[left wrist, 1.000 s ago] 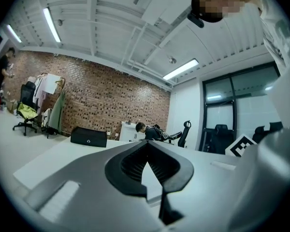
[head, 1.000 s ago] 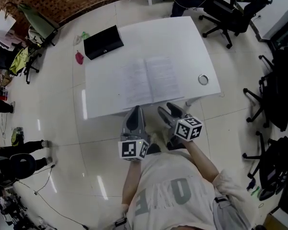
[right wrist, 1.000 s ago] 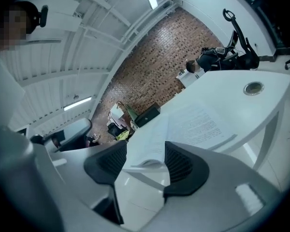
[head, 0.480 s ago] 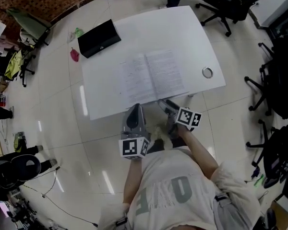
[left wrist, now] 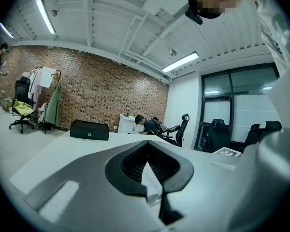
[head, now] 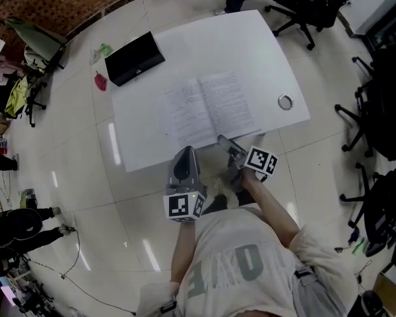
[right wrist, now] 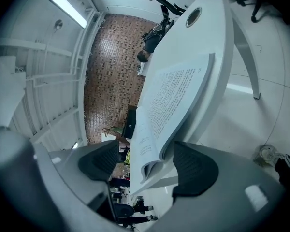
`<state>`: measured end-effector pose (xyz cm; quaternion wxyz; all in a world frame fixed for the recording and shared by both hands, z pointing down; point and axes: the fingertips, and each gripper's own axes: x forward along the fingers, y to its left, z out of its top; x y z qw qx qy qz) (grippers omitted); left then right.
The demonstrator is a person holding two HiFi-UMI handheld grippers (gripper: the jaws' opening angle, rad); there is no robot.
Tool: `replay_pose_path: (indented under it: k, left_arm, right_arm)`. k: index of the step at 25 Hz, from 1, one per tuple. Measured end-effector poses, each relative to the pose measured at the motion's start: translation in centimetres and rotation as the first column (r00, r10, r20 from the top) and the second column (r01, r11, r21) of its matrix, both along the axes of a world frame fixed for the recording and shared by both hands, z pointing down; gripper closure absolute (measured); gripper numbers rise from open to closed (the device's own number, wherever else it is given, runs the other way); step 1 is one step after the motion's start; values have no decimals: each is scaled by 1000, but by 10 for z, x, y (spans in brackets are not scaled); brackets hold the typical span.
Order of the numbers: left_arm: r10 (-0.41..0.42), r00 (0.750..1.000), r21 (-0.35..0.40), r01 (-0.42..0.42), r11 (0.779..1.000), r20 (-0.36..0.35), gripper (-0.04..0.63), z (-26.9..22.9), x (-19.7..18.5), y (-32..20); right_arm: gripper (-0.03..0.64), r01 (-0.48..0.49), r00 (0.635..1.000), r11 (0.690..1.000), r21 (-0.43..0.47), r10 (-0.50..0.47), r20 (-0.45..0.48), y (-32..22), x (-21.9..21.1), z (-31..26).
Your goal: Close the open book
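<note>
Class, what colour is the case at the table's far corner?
The case is black; head view shows it best.

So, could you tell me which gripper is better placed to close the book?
Right: the right gripper has just been opening its jaws, with the book between them; the left gripper is shut.

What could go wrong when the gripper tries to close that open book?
1. The right gripper has just been opening its jaws, with the book's near corner between them, untouched. It may catch only a few pages and crumple them.
2. The book lies at the table's near edge, and the left gripper, shut, isn't holding it, so it could slide off.
</note>
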<state>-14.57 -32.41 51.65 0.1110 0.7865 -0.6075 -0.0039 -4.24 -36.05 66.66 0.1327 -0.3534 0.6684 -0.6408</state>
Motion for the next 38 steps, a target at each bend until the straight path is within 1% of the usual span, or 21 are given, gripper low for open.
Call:
replay_pose_path:
  k: [6, 9, 11, 13, 14, 16, 17, 18, 19, 20, 21, 24, 26, 28, 30, 32, 35, 38]
  left_arm:
    - [-6, 1000, -4, 6, 1000, -6, 578, 2, -4, 3]
    - [-14, 1000, -4, 14, 1000, -6, 578, 1, -8, 4]
    - [-19, 1000, -3, 19, 1000, -6, 578, 0, -11, 5]
    - [-25, 1000, -8, 25, 1000, -8, 577, 1, -14, 6]
    - [-28, 1000, -11, 28, 1000, -9, 577, 3, -15, 6]
    - [-31, 999, -18, 31, 999, -10, 577, 6, -16, 7]
    - [-32, 999, -20, 32, 999, -11, 577, 7, -16, 8]
    - [-31, 999, -21, 31, 999, -12, 577, 8, -15, 8]
    - [-30, 999, -21, 29, 999, -12, 577, 8, -15, 8]
    - [-27, 1000, -20, 26, 999, -12, 577, 7, -15, 8]
    - [-23, 1000, -19, 23, 1000, -11, 577, 7, -14, 8]
    - [-20, 1000, -16, 20, 1000, -10, 577, 6, -13, 7]
    - [-24, 1000, -16, 24, 1000, -10, 577, 6, -14, 6]
    - [-29, 1000, -20, 29, 999, -9, 577, 7, -15, 7]
    - [-34, 999, -22, 33, 999, -9, 577, 8, -15, 8]
    - [-39, 999, -23, 38, 999, -13, 577, 9, -14, 10]
    - [-47, 999, -22, 47, 999, -19, 578, 9, -12, 9]
    - [-56, 998, -22, 55, 998, -21, 577, 11, -12, 11]
  right_arm:
    - [264, -71, 997, 996, -48, 73, 28, -12, 1, 0]
    - [268, -94, 994, 994, -52, 97, 50, -12, 6, -1]
    - [265, -134, 990, 990, -47, 136, 45, -15, 17, -1]
    - [275, -165, 985, 985, -45, 167, 42, -19, 28, 0]
    - [292, -174, 983, 984, -48, 176, 49, -20, 31, 1]
    - [298, -185, 981, 981, -54, 188, 57, -20, 33, 3]
    - [306, -184, 981, 981, -61, 187, 43, -20, 33, 6]
    - [334, -181, 983, 980, -79, 182, 16, -18, 34, 11]
    - [399, -179, 984, 978, -107, 179, -16, -16, 36, 19]
    - [495, -182, 983, 974, -136, 178, -41, -14, 38, 27]
    - [563, -189, 982, 969, -157, 183, -50, -13, 40, 32]
    - [571, -197, 980, 967, -165, 190, -56, -14, 42, 34]
    - [578, -187, 981, 972, -140, 178, -75, -15, 41, 30]
    - [585, -165, 983, 982, -92, 155, -103, -15, 39, 21]
    - [591, -127, 980, 992, -28, 121, -156, -15, 36, 9]
    - [593, -80, 970, 996, 34, 85, -227, -14, 31, -2]
    - [595, 1, 937, 993, 119, 41, -347, -12, 23, -13]
    - [595, 104, 880, 976, 193, 0, -475, -9, 16, -17]
